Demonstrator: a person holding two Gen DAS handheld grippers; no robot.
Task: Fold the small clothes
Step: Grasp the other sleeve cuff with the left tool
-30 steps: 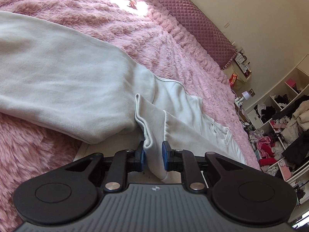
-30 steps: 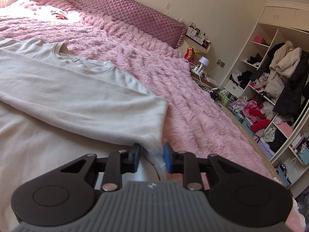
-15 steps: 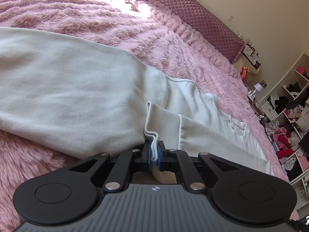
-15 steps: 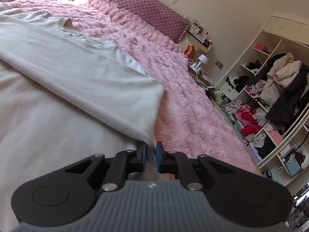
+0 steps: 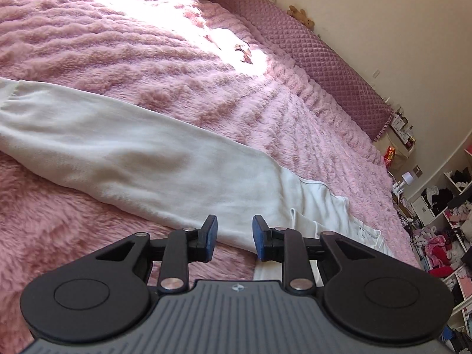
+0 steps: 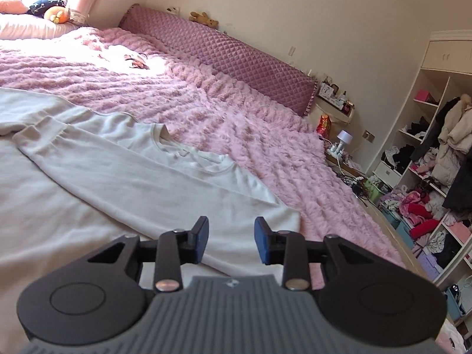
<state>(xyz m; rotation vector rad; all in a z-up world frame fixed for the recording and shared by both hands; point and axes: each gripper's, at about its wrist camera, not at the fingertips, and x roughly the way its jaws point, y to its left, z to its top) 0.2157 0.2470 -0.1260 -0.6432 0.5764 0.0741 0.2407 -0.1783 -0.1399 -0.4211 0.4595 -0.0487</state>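
Both jaws have just been opening, nothing between them: left gripper (image 5: 233, 237) and right gripper (image 6: 231, 240), released, hover at lower centre above the white sweatshirt (image 6: 124, 183), apparently laid flat for folding.

The left tongs (image 5: 235, 241) and the right tongs (image 6: 231, 239) look the same. Each has two black arms that end in small blue pads (image 5: 211, 237). Shiny silver screws (image 5: 170, 283) hold the arms on. On each side sits a big round black part with a circle pressed into it. In the middle is a grey ribbed plate (image 6: 233, 315) with a tiny mark on top.
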